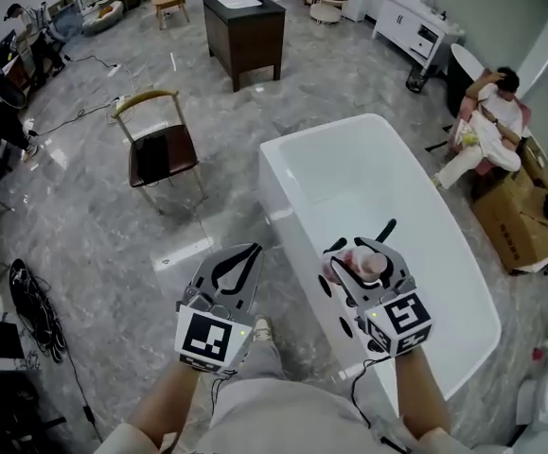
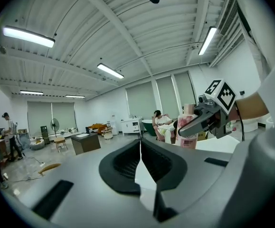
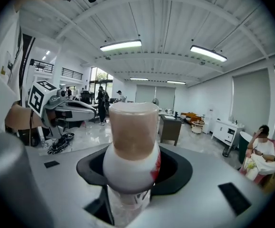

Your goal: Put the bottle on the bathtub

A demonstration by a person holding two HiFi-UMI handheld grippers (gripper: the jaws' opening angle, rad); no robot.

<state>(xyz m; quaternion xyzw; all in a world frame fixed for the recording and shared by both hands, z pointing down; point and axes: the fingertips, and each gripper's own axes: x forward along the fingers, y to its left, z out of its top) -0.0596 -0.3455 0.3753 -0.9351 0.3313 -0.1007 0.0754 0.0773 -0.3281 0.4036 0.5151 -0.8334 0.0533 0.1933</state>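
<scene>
Grey floor (image 1: pixel 84 216); bathtub (image 1: pixel 349 173) spreads just beyond the right gripper (image 1: pixel 357 255), whose fingers clamp the bottle (image 1: pixel 370 265) upright; left gripper (image 1: pixel 239 263) closed, empty, chair (image 1: pixel 160 151) ahead.

The bathtub (image 1: pixel 272 183) is glossy and smooth, the floor (image 1: pixel 94 216) polished stone, the bottle (image 3: pixel 130 167) smooth plastic.

Bright, even light from ceiling strip lights (image 2: pixel 29 36); gripper views bend into dark fisheye corners.
</scene>
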